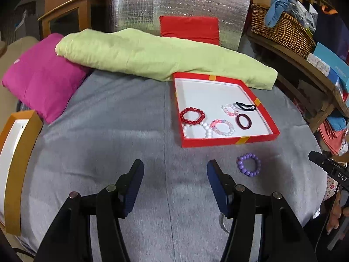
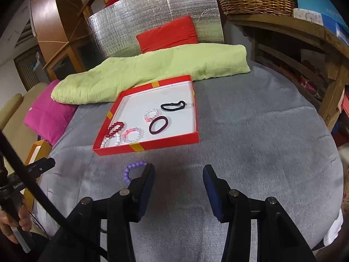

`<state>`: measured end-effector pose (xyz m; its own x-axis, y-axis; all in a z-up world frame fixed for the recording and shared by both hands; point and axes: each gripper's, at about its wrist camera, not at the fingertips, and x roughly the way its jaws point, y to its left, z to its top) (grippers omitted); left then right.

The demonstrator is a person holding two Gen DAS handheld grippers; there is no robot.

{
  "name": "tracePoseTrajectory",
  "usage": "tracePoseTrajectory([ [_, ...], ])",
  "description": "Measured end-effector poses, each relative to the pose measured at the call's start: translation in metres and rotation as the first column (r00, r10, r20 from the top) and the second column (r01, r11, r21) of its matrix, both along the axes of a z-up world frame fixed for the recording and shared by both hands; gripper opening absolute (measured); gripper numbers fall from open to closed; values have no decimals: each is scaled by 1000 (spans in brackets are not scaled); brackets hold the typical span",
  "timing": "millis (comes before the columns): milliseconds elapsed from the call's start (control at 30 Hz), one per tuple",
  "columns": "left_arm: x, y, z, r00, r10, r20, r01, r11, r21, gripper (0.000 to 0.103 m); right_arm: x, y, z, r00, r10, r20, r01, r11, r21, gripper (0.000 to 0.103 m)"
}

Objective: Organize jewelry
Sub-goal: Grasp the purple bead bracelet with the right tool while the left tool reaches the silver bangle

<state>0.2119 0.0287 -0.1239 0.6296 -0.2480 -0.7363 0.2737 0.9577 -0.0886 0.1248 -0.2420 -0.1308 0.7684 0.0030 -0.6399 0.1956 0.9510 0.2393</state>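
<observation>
A red tray point(image 1: 229, 140) point(image 2: 152, 145) with a white floor lies on the grey cloth. In it are a red bead bracelet point(image 1: 192, 115) point(image 2: 114, 129), a white bead bracelet point(image 1: 197, 130), two pink-clear bead bracelets point(image 1: 222, 127) point(image 1: 230, 109), a maroon hair tie point(image 1: 243, 121) point(image 2: 158, 125) and a black hair tie point(image 1: 245, 106) point(image 2: 173, 106). A purple bead bracelet point(image 1: 248, 164) point(image 2: 133, 171) lies on the cloth in front of the tray. My left gripper point(image 1: 175, 170) is open and empty, left of the purple bracelet. My right gripper point(image 2: 178, 174) is open and empty; its left finger point(image 2: 146, 179) hides part of the purple bracelet.
A green folded cloth point(image 1: 152, 56) lies behind the tray, with a magenta cushion point(image 1: 41, 76) at the left and a red cushion point(image 1: 189, 29) behind. An orange-rimmed box point(image 1: 15, 166) sits at the left edge. A wooden shelf with a wicker basket point(image 1: 281, 28) stands at the right.
</observation>
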Motion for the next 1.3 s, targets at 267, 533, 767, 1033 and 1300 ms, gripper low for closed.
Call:
tracePoseTrajectory([
  [267, -6, 25, -25, 995, 55, -87, -56, 998, -11, 61, -8, -20, -24, 1000, 1, -17, 0, 996, 84, 50],
  [533, -12, 23, -41, 987, 18, -160, -25, 999, -45, 61, 9, -5, -40, 990, 113, -85, -103, 988, 117, 50],
  [767, -20, -16, -42, 976, -141, -166, 134, 989, -55, 61, 37, 32, -50, 969, 216, -118, -208, 975, 79, 50],
  [1033, -40, -47, -61, 925, -303, -228, 310, 951, -8, 61, 88, 50, -56, 967, 225, -121, -217, 973, 73, 48],
  [1300, -53, -66, -77, 853, -430, -295, 426, 901, -81, 67, 101, 66, -67, 967, 187, -174, -200, 978, -63, 11],
])
